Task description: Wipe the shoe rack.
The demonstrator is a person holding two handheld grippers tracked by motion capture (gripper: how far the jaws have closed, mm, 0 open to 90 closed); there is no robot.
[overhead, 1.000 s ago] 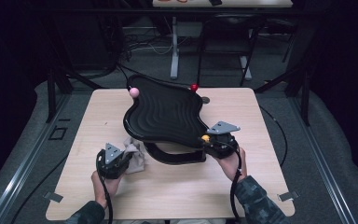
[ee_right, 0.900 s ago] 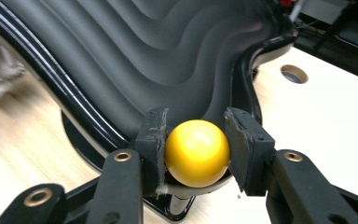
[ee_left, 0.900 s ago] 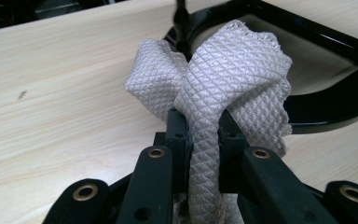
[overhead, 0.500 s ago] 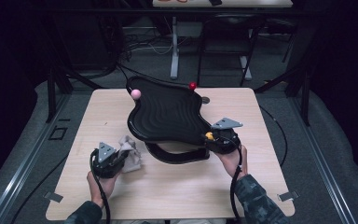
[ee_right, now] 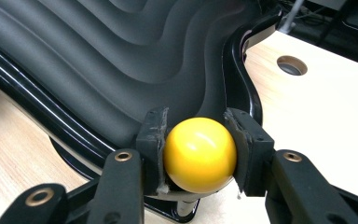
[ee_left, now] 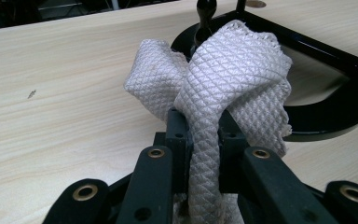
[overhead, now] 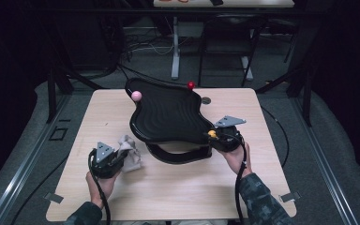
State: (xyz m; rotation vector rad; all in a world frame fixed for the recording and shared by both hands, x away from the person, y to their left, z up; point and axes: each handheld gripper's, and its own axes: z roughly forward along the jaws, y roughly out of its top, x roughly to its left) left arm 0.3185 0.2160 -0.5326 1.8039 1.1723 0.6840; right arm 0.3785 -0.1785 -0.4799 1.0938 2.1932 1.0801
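Both claws clenched — cloth left, yellow ball right

Left gripper (overhead: 117, 157) pinches the white cloth (ee_left: 223, 88) just off the table (overhead: 178, 197); right gripper (ee_right: 198, 151), jaws just closed again, clamps the yellow ball (ee_right: 199, 154) at the black wavy tray (overhead: 168, 115) — near corner.

No text, label, brand, number or sign can be read on anything seen in the three views.

A pink ball (overhead: 136, 95) and a red ball (overhead: 191, 85) top the far rim, above the wooden table (overhead: 272, 140).
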